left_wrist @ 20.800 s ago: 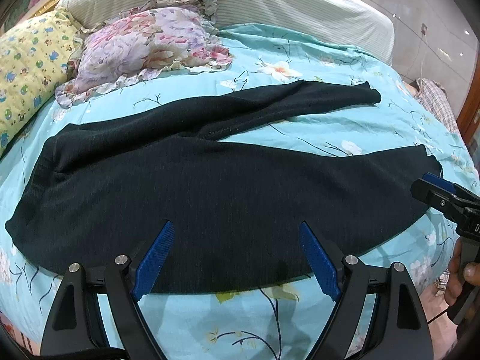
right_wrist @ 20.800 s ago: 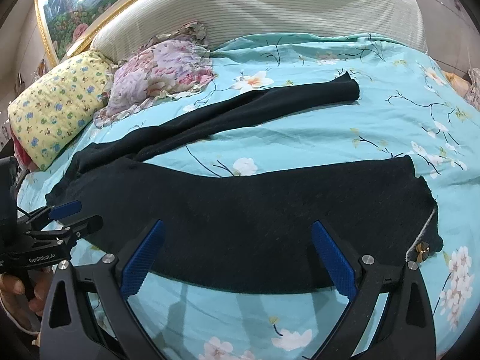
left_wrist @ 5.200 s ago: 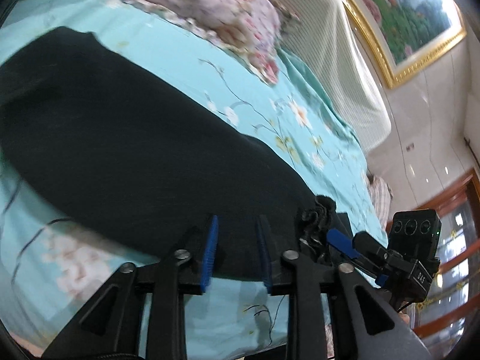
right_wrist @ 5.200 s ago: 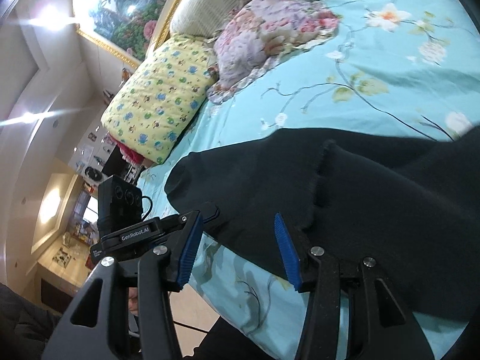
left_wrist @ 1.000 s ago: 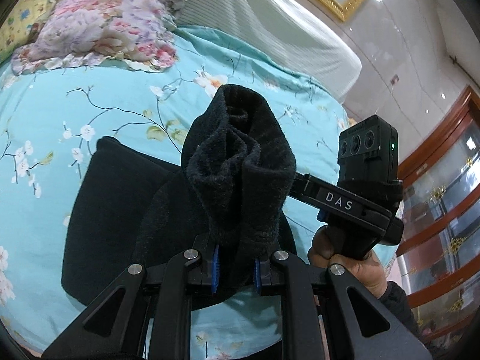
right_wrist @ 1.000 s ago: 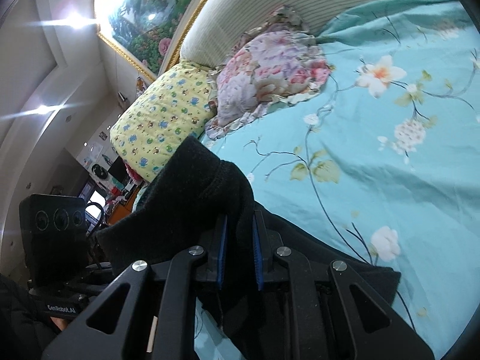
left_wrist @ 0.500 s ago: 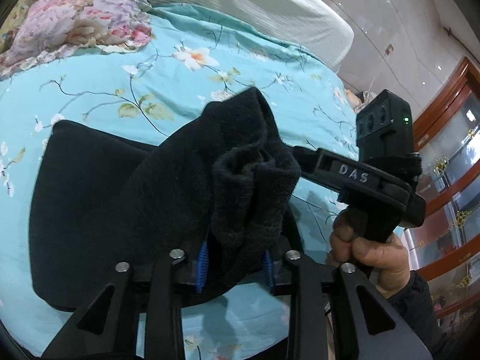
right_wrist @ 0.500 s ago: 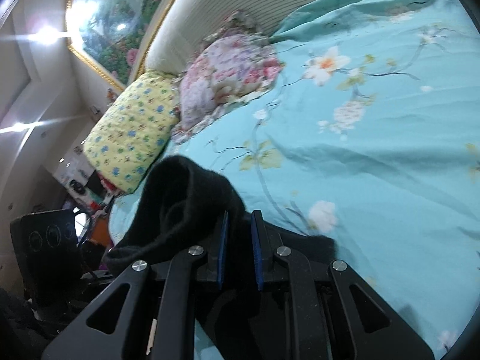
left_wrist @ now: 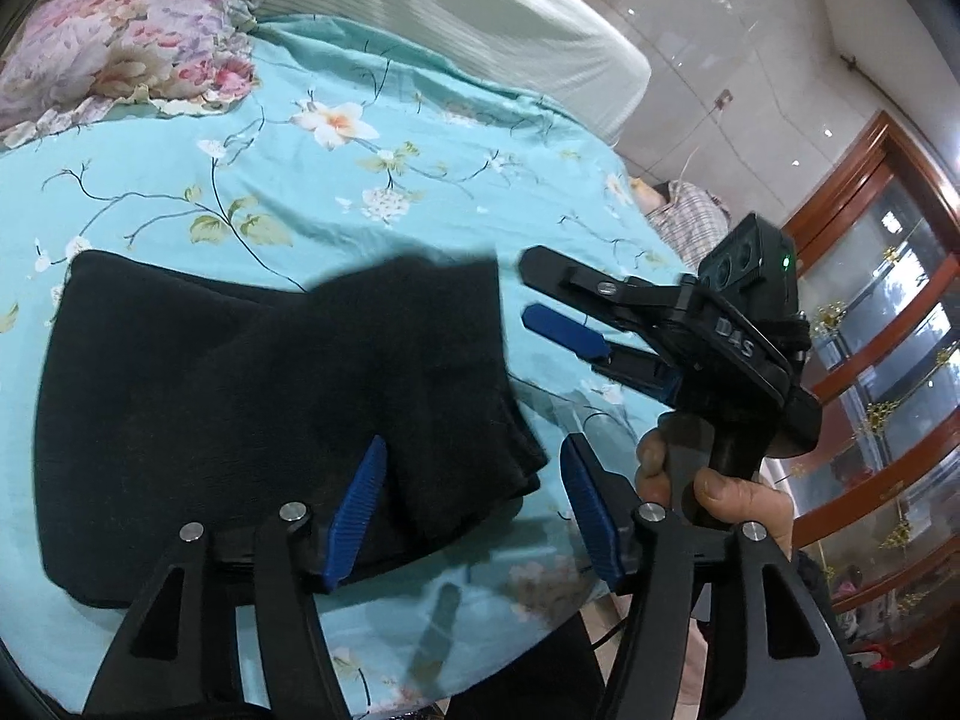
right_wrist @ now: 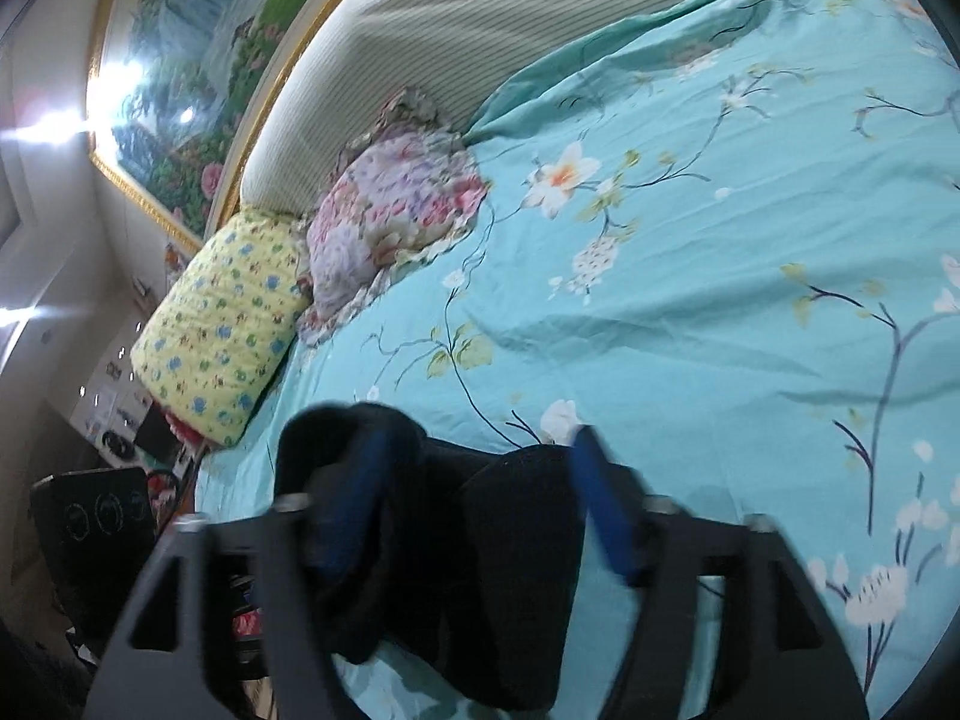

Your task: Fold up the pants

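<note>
The black pants (left_wrist: 252,396) lie folded into a thick stack on the turquoise floral bedsheet (left_wrist: 336,180), near the bed's front edge. My left gripper (left_wrist: 474,504) is open, its blue pads on either side of the stack's right corner, holding nothing. My right gripper (left_wrist: 543,294) shows in the left wrist view, open, just right of the stack. In the right wrist view the right gripper (right_wrist: 480,498) is open and blurred over the pants (right_wrist: 516,570); the cloth lies loose between the fingers.
A floral pillow (left_wrist: 120,54) and a yellow pillow (right_wrist: 222,312) lie at the bed's head by the striped headboard (right_wrist: 480,12). A wooden glass cabinet (left_wrist: 888,360) stands right of the bed. The other gripper's camera block (right_wrist: 90,528) sits low left.
Both grippers have opened and let go of the pants. The lifted fold has dropped flat onto the stack. The right gripper has drawn back to the right.
</note>
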A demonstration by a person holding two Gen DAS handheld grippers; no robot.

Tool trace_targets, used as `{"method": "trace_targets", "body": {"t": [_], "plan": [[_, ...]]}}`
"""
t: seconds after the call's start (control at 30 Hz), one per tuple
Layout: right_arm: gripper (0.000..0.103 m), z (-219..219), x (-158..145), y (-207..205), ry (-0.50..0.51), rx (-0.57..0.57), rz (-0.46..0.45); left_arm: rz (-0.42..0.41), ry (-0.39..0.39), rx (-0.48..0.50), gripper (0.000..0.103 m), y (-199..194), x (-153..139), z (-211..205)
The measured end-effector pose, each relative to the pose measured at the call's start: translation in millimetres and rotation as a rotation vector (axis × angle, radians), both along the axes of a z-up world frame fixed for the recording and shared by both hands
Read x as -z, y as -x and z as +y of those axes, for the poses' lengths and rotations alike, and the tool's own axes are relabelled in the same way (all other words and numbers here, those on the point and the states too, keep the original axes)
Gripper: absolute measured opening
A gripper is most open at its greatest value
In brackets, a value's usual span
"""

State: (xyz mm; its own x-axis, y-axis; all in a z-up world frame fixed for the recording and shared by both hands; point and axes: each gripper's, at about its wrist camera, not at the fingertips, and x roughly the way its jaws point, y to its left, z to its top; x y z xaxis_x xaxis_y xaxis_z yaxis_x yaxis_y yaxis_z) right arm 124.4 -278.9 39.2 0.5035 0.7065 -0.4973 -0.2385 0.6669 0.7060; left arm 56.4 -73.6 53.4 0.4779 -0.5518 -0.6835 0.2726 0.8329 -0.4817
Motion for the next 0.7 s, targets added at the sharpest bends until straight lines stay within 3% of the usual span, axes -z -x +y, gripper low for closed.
{"method": "trace_targets", "body": {"t": [0.03, 0.23, 0.7], "plan": [[0.085, -1.5, -1.0, 1.5, -0.014, 0.006, 0.002, -0.006, 0.006, -0.004, 0.065, 2.2, -2.7, 3.5], [0.089, 1.2, -13.3, 13.3, -0.008, 0.038, 0.001, -0.019, 0.041, -0.051, 0.067, 9.6, -11.0, 25.8], [0.094, 35.3, -30.4, 37.0, 0.151, 0.022, -0.028, -0.004, 0.052, -0.211, 0.071, 13.8, -3.7, 89.0]]}}
